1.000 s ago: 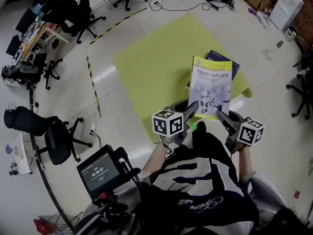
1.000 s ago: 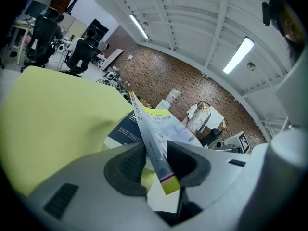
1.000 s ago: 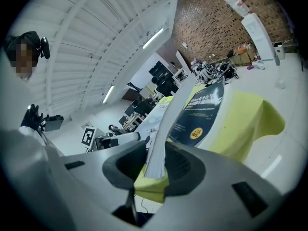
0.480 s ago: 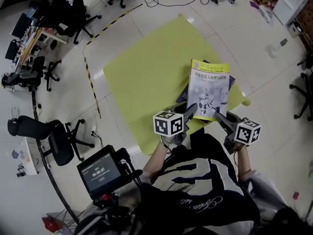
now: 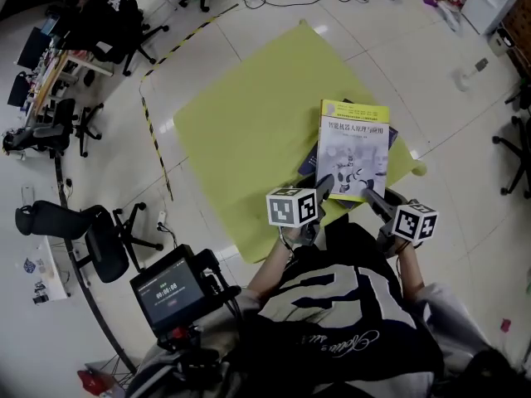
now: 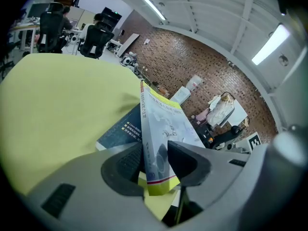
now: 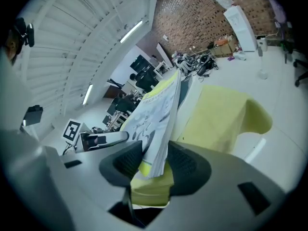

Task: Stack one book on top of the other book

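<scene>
Pinching the yellow book (image 5: 353,152) at its near-left corner with the left claw (image 5: 325,185). Easing open the right claw (image 5: 371,196) round the near-right corner, with pages between its jaws. Gripped at both corners, likely to keep it square over the blue book (image 5: 309,166) lying on the yellow-covered bench (image 5: 249,114). Seemingly letting go to leave it on top. No box or tray involved.
</scene>
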